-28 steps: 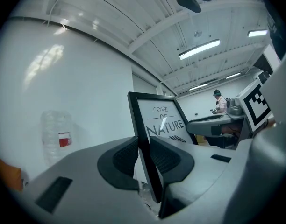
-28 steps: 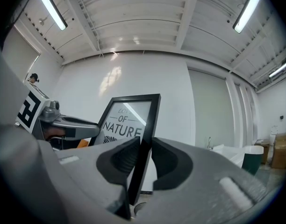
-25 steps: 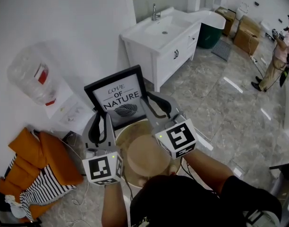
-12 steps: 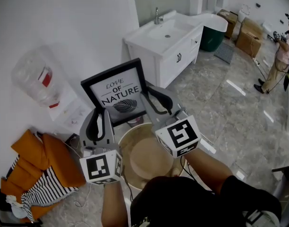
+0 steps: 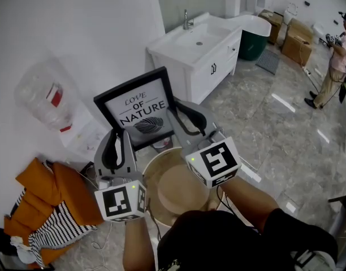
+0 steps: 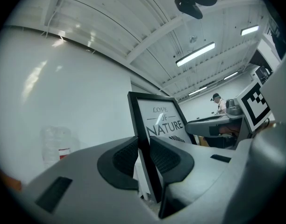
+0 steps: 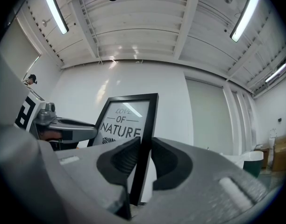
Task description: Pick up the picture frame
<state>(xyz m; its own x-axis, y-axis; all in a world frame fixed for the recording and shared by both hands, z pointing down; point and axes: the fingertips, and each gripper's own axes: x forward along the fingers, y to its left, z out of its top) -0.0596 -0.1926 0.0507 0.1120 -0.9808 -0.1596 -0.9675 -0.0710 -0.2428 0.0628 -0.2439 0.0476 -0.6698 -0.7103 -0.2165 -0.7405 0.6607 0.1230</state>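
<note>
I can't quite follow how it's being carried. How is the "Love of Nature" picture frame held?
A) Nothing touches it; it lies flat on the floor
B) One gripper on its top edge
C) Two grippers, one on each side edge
C: the left gripper and the right gripper each clamp a black side edge of the picture frame.
</note>
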